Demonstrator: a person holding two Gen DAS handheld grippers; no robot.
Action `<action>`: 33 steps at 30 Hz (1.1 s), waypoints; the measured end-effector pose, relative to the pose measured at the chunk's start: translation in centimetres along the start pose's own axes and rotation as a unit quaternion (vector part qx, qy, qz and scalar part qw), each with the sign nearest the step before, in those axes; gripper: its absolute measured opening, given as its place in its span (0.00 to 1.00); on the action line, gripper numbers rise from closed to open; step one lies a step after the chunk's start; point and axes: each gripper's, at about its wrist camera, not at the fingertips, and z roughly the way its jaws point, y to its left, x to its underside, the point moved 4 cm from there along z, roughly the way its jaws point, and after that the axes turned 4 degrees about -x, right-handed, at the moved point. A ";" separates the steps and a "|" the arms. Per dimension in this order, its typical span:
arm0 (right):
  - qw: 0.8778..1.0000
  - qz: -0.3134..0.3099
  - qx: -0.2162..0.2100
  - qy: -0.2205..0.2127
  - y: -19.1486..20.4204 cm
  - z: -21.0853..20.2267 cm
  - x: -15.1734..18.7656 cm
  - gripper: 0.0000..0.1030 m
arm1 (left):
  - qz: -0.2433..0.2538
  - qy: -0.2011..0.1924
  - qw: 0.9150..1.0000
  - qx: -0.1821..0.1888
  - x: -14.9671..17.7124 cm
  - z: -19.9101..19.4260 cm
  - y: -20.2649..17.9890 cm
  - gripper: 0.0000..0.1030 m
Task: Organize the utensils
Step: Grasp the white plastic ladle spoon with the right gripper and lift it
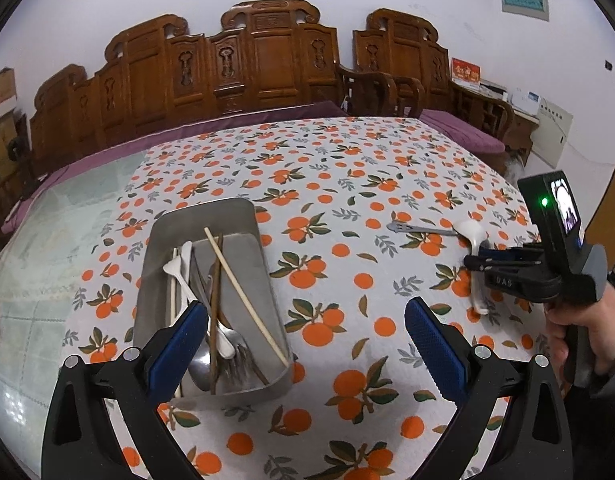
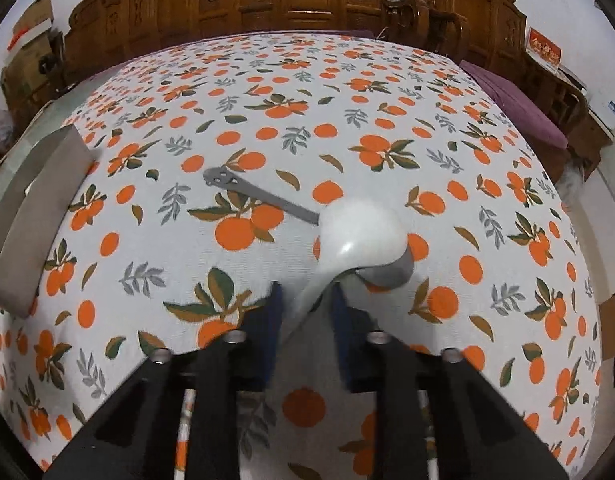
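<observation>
My right gripper (image 2: 305, 300) has its jaws nearly closed on the handle of the white spoon (image 2: 361, 232), whose bowl sits on top of a metal spoon (image 2: 263, 196) on the orange-print tablecloth (image 2: 307, 92). Both lie well to the right of the steel tray (image 1: 243, 216). My left gripper (image 1: 307, 336) hovers wide open and empty at the tray's near end, where chopsticks (image 1: 243, 292) and spoons are piled.

Left hand-held gripper (image 1: 305, 344): black angular frame, two fingers (image 1: 435, 344) faced with blue textured pads, round silver screw heads at each pivot. Right hand-held gripper (image 1: 473, 264): the same black build — pale lettering on its body, a small lit screen and green lamp on top. Its grip sits in a hand (image 1: 575, 328) with a dark sleeve cuff.
</observation>
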 end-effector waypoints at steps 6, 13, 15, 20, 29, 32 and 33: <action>1.000 -0.010 -0.023 -0.007 -1.2 -2.7 1.0 0.05 | 0.005 0.003 1.000 0.006 -0.3 -0.4 -2.0 0.92; 0.998 -0.007 -0.051 -0.038 -4.7 -6.9 2.2 0.04 | -0.005 0.026 0.999 0.025 -1.2 0.6 -5.3 0.92; 0.997 -0.003 -0.054 -0.046 -5.9 -7.8 2.5 0.04 | -0.008 0.035 0.999 0.030 -1.5 1.4 -6.7 0.92; 0.997 0.005 -0.059 -0.056 -8.3 -8.8 2.4 0.04 | -0.002 0.055 0.998 0.042 -2.4 3.9 -10.9 0.92; 0.995 0.041 -0.061 -0.073 -12.3 -9.8 1.8 0.04 | -0.011 0.080 0.995 0.051 -5.0 8.7 -16.3 0.92; 0.994 0.060 -0.063 -0.072 -13.7 -9.6 1.9 0.04 | -0.018 0.095 0.994 0.047 -5.7 10.9 -18.1 0.92; 0.993 0.065 -0.060 -0.072 -14.2 -9.5 1.9 0.04 | -0.023 0.101 0.993 0.047 -5.8 11.6 -18.5 0.92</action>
